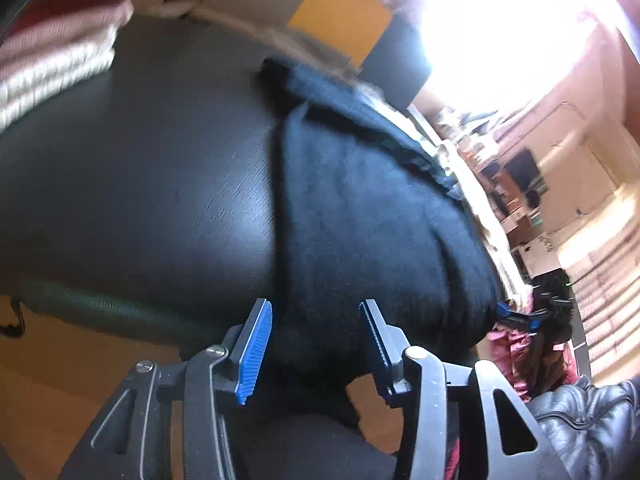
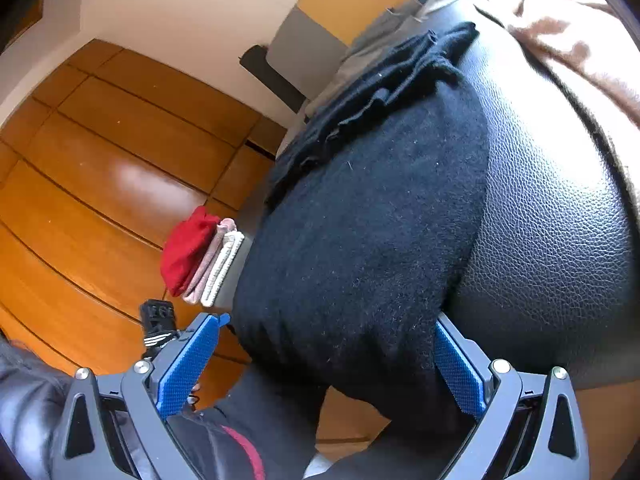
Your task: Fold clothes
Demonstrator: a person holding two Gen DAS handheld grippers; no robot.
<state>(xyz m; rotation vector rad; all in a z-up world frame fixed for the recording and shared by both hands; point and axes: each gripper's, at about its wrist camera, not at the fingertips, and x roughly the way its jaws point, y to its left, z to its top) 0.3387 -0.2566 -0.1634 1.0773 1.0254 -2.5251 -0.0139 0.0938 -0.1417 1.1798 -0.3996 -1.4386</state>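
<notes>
Our left claw (image 1: 316, 344) has dark grey metal arms with triangular cut-outs, silver round screws at the pivots, and bright blue ribbed pads (image 1: 256, 352). Our right claw (image 2: 328, 364) is built the same, its blue pads (image 2: 186, 364) finely dimpled. Our black leather sleeve (image 1: 592, 428) looks shiny and creased beside the left frame.

A black leather surface (image 2: 560, 220) carries everything. A dark knit garment (image 2: 360, 240) lies spread on it, its near edge hanging over the front. A folded stack (image 1: 52, 56) in red, pink and cream sits well left of that garment, and brownish cloth (image 2: 568, 36) lies just beyond its right side.
</notes>
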